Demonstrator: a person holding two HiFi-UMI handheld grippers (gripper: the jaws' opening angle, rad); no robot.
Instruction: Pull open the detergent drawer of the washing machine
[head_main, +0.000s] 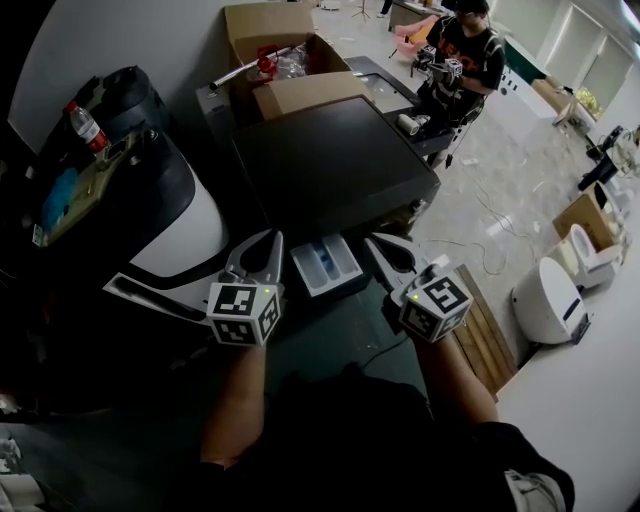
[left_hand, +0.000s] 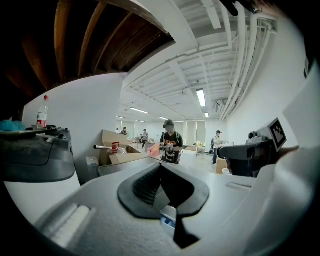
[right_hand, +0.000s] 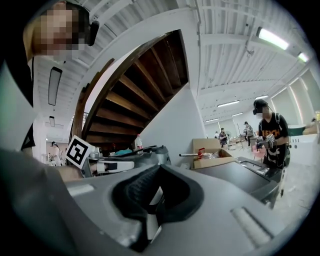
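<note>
The dark washing machine (head_main: 335, 165) stands ahead of me, seen from above. Its white detergent drawer (head_main: 325, 268), with blue compartments, sticks out of the front, pulled open. My left gripper (head_main: 272, 238) hovers just left of the drawer, jaws together, holding nothing. My right gripper (head_main: 374, 242) hovers just right of it, its jaws closed too and empty. Neither touches the drawer. In the left gripper view the closed jaws (left_hand: 161, 166) point over the machine's top, and a bit of the drawer (left_hand: 169, 216) shows below. The right gripper view shows its closed jaws (right_hand: 161, 168) and the left gripper (right_hand: 107, 165) beside it.
A black-and-white appliance (head_main: 150, 210) bearing a water bottle (head_main: 85, 125) stands at the left. Cardboard boxes (head_main: 275, 40) sit behind the machine. A person (head_main: 465, 55) with grippers stands at the back right. A wooden pallet (head_main: 485, 335) and a white appliance (head_main: 550, 300) lie at the right.
</note>
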